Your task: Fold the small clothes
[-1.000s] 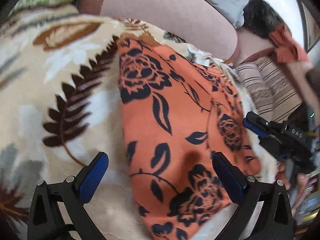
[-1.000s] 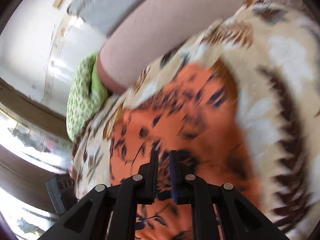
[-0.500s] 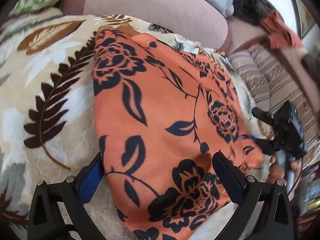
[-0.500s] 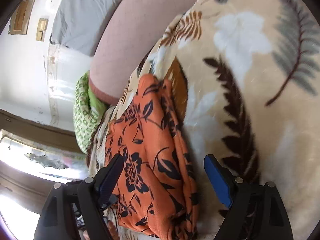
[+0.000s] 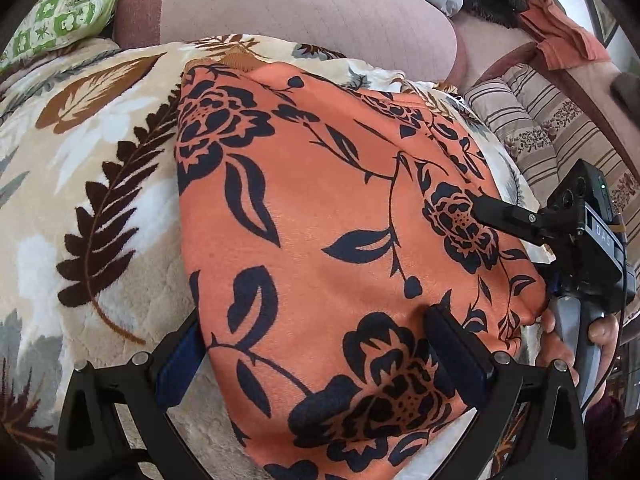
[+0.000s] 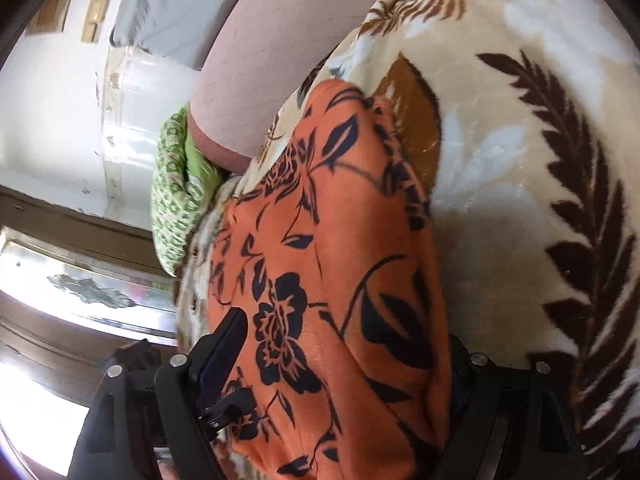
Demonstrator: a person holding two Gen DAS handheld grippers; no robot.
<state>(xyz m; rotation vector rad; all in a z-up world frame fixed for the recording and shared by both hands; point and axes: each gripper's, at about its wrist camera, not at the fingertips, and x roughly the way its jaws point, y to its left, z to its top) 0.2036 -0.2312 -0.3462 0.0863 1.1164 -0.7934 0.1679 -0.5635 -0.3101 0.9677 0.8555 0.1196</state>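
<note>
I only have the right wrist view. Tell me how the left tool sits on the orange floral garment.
Observer: The left tool is open, with its fingers straddling the near end of the orange floral garment.
Operator: Report what lies behind my tool.
Observer: A striped cushion lies past the edge of the leaf-print blanket, behind the right tool.
Operator: Name anything else back there.
Observer: An orange cloth hangs over the sofa back, above that cushion.
</note>
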